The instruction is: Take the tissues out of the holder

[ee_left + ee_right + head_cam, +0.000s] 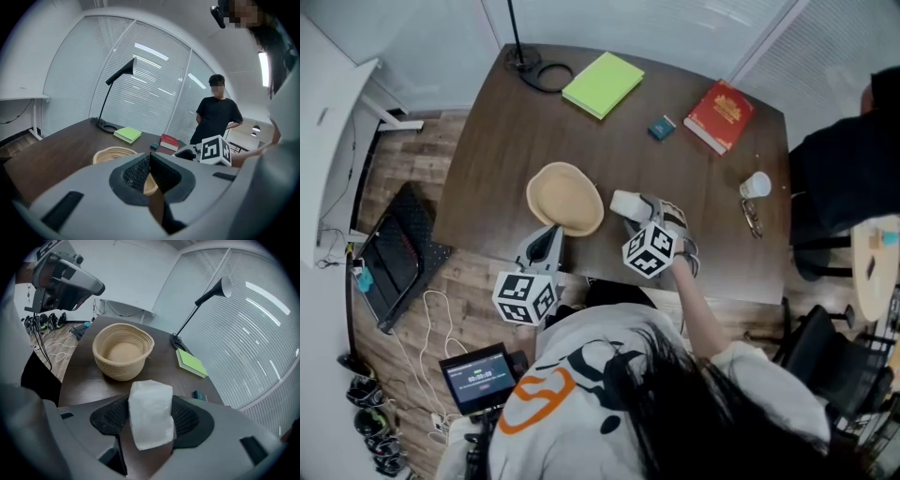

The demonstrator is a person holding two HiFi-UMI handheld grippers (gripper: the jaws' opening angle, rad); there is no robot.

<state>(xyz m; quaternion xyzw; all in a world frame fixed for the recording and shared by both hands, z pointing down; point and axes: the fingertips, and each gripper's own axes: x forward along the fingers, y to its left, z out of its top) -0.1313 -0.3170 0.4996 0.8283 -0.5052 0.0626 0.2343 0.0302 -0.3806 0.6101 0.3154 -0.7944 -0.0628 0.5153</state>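
The holder is a round woven basket (565, 198) on the dark wooden table (487, 159), and the right gripper view shows it empty (123, 350). My right gripper (642, 214) is just right of the basket, shut on a white pack of tissues (626, 202). In its own view the tissue pack (151, 401) stands between the black pads of the right gripper (149, 420), above the table. My left gripper (549, 238) sits at the basket's near edge. Its jaws are shut, with nothing between them (150, 172), and the basket (115, 153) lies just beyond.
A green notebook (603, 83), a red book (719, 114), a small teal box (662, 127), a white cup (756, 185) and glasses (752, 217) lie on the far and right parts of the table. A lamp base (525, 61) stands at the back. A person in black (216, 117) stands at the right.
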